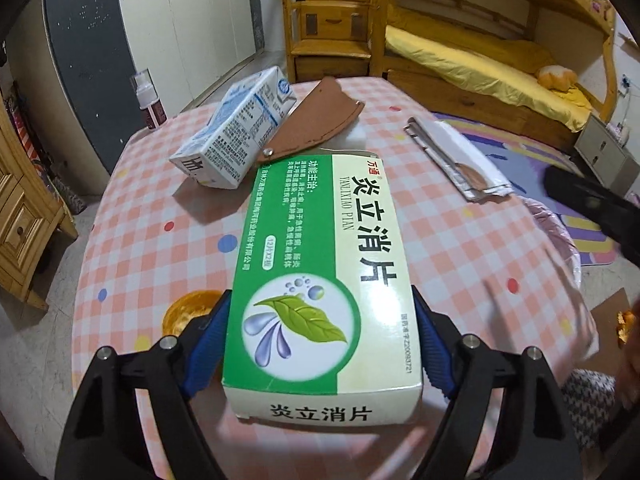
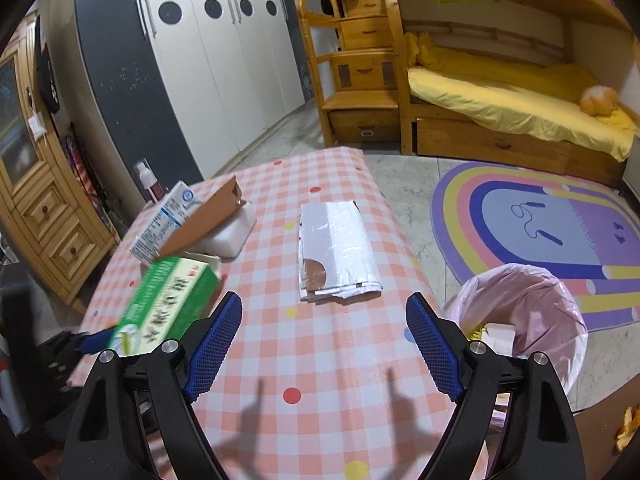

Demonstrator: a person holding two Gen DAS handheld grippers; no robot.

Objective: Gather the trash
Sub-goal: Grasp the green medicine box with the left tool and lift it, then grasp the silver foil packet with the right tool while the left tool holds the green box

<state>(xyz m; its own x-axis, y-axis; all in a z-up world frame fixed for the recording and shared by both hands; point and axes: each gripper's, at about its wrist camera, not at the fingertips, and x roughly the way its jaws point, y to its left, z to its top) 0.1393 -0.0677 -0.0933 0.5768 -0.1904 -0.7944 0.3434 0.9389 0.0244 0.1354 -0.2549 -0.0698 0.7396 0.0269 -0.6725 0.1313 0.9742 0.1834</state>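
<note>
Right claw [image 2: 324, 344] open, empty, above checked tablecloth [image 2: 320, 360]; flattened wrapper [image 2: 340, 248] ahead

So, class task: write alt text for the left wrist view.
A green and white medicine box sits between the left gripper pads, above a pink checked tablecloth. Behind lie a milk carton and flattened white packaging.

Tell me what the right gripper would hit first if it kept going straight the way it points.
Probably the checked tablecloth itself, since the right gripper tilts downward with its jaws open and empty. Just beyond lies the flattened white packet, the first item in line, though depth is hard to judge.
</note>
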